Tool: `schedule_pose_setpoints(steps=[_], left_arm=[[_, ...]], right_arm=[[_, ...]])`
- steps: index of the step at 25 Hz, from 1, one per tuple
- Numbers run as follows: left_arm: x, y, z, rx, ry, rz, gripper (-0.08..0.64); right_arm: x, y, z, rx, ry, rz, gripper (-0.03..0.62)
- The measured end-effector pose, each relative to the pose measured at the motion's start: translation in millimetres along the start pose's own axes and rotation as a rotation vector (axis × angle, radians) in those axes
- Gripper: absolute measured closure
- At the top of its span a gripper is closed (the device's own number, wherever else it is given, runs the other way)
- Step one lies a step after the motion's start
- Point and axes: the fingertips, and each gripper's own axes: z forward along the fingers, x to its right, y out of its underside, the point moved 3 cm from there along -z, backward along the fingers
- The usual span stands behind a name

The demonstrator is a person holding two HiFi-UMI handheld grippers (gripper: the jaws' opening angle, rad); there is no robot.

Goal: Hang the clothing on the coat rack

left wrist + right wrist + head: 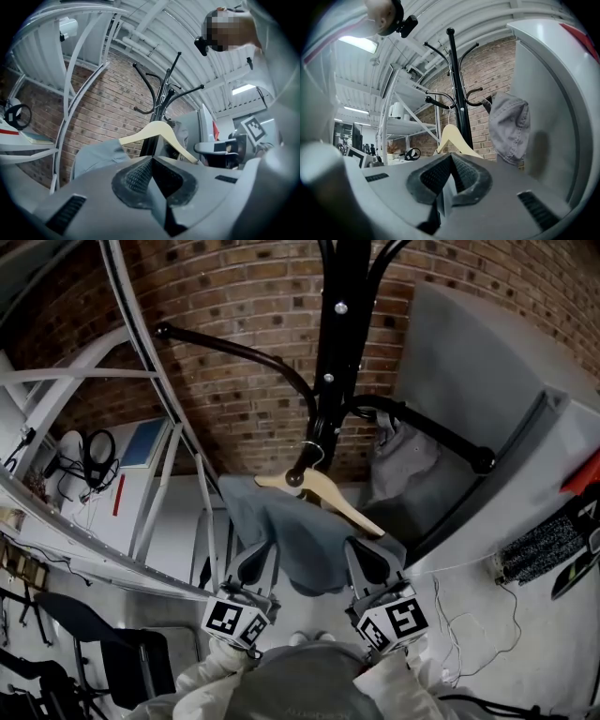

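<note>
Under the coat rack [330, 352], left gripper [260, 557] and right gripper [364, 557] each pinch closed on the grey garment [302, 540].

Before the brick wall [234, 381], coat rack [330, 352]. Close against its pole, hanger [323, 491] with clothing [291, 540] draped over it. To the right, second garment [403, 460] on another arm, panel [469, 381] behind. Shelving [112, 474] off to the left. At the clothing's lower edge, left gripper [255, 563] and right gripper [368, 562] side by side.
</note>
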Motion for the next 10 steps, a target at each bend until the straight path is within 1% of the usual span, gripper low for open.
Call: schedule_pose_setpoints(steps=[4, 10], left_arm=[[1.5, 1.5, 3.4, -0.002, -0.016, 0.012, 0.552], [6.7, -5.0, 7.2, 0.008, -0.024, 0.032, 0.552]], right_arm=[[4.1, -1.0, 2.4, 0.000, -0.013, 0.000, 0.569], [9.7, -6.6, 1.8, 0.001, -0.010, -0.002, 0.569]])
